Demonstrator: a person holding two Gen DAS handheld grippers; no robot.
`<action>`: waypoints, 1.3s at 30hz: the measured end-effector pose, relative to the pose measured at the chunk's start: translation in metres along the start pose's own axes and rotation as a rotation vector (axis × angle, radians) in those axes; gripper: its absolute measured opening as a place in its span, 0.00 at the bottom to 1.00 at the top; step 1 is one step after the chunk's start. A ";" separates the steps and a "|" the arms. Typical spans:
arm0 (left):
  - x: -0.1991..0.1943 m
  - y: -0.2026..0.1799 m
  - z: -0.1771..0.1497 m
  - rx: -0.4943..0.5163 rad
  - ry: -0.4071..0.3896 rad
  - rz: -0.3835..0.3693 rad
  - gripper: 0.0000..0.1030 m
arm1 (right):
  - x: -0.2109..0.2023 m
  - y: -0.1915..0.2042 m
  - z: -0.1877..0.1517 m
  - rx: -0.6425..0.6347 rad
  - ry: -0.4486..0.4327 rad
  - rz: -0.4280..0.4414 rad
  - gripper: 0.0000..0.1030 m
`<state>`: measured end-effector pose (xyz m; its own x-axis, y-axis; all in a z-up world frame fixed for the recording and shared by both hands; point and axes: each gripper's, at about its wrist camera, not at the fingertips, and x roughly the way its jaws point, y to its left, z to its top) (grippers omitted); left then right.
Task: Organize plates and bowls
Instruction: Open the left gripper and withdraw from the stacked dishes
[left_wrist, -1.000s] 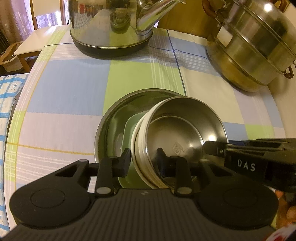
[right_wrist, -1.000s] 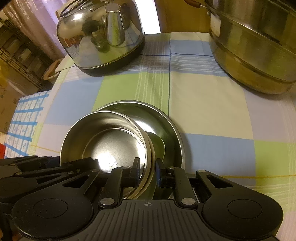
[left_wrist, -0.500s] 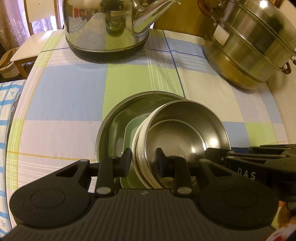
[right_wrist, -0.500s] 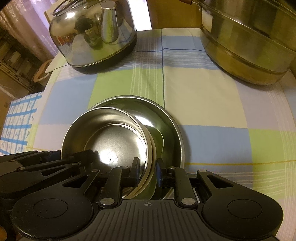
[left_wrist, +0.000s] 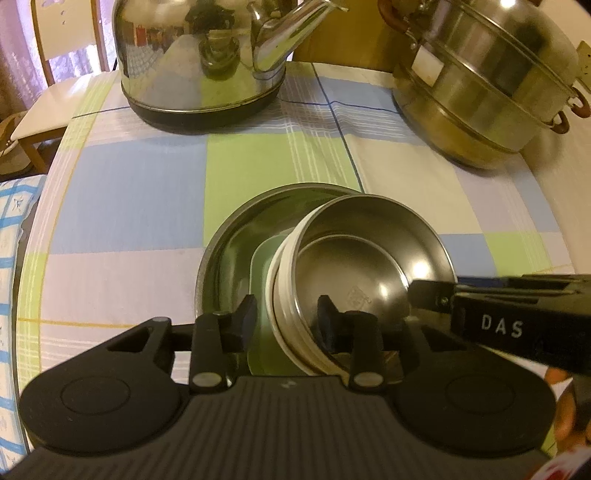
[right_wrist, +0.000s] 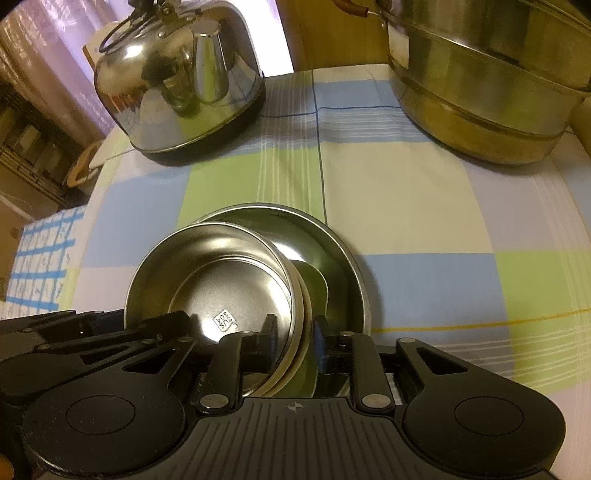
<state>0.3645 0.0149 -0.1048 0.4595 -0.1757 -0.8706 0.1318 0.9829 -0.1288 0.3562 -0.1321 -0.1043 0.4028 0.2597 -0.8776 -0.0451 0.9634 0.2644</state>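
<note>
Checked cloth (left_wrist: 129, 206) in blue, green and pale squares covers the table; at the far side stand a steel kettle (left_wrist: 199, 62) and a tiered steel steamer pot (left_wrist: 480, 85). Near me, a wide steel plate (left_wrist: 236, 243) lies flat on the cloth, with a pale green dish (left_wrist: 260, 266) inside it. On these rests a steel bowl (left_wrist: 369, 266) with a white outer band, tilted. My left gripper (left_wrist: 286, 325) straddles the bowl's near-left rim, its jaws opening, the outer finger clear of the wall. My right gripper (right_wrist: 293, 343) straddles the opposite rim, its jaws also opening, with the rim between the fingers and a gap at the outer one.
</note>
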 end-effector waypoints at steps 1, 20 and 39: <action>-0.001 0.000 0.000 0.004 -0.006 -0.003 0.34 | -0.003 0.000 -0.001 -0.002 -0.018 0.002 0.40; -0.108 0.007 -0.068 0.091 -0.232 0.069 0.55 | -0.111 -0.004 -0.088 -0.025 -0.395 0.053 0.64; -0.185 -0.074 -0.209 -0.022 -0.188 0.105 0.58 | -0.176 -0.025 -0.224 -0.134 -0.257 0.083 0.64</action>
<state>0.0864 -0.0140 -0.0337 0.6256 -0.0775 -0.7763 0.0563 0.9969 -0.0542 0.0820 -0.1874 -0.0458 0.6103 0.3290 -0.7207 -0.2011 0.9442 0.2607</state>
